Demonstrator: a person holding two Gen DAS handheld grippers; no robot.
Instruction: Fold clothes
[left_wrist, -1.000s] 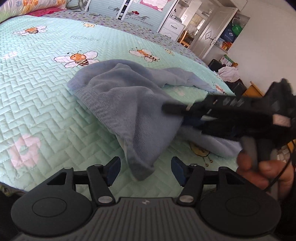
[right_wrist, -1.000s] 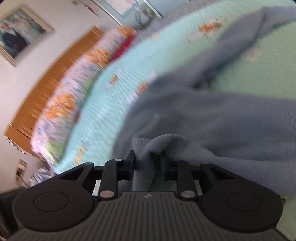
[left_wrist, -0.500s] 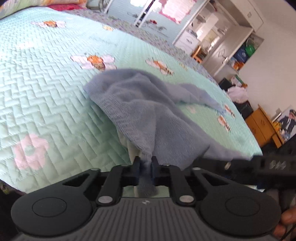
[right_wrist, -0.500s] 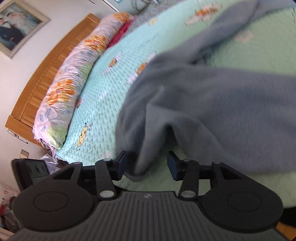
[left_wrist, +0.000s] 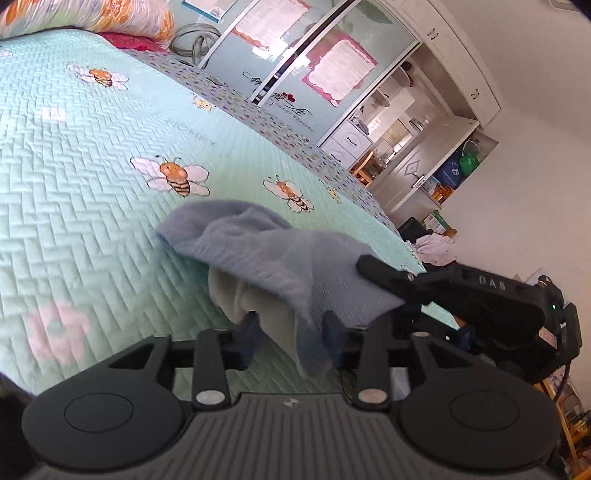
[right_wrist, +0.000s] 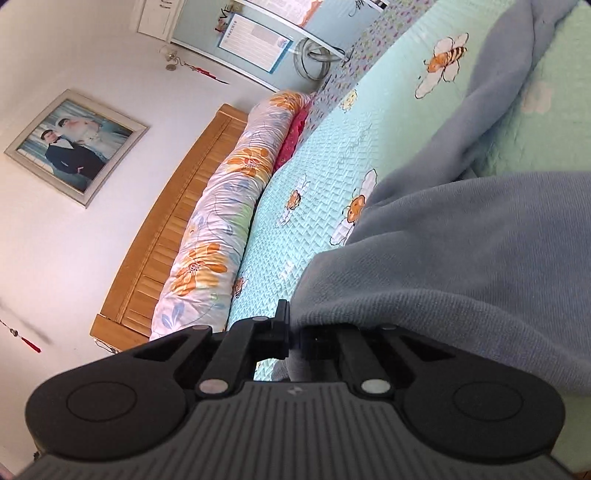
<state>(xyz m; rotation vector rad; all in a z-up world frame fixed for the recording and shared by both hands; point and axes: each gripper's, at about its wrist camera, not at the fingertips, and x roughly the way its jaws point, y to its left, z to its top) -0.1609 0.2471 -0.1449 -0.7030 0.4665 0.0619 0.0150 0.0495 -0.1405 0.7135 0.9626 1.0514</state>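
Observation:
A blue-grey knit garment (left_wrist: 266, 251) lies crumpled on the mint quilted bedspread (left_wrist: 74, 206); its pale inner side shows near me. My left gripper (left_wrist: 290, 332) is open, its fingers either side of a hanging fold of the garment. My right gripper (right_wrist: 293, 332) is shut on the garment's ribbed edge (right_wrist: 424, 266), which drapes over its right finger. The right gripper also shows in the left wrist view (left_wrist: 461, 291), over the garment's right part.
A floral bolster pillow (right_wrist: 218, 225) and a wooden headboard (right_wrist: 173, 229) run along the bed's head. A wardrobe with sliding doors (left_wrist: 295, 74) and shelves stands beyond the bed. A pile of clothes (left_wrist: 436, 247) lies on the floor at the right.
My left gripper was open, shut on a fold half a second ago, and is open again. My right gripper was shut, opened, and is now shut on the garment's edge.

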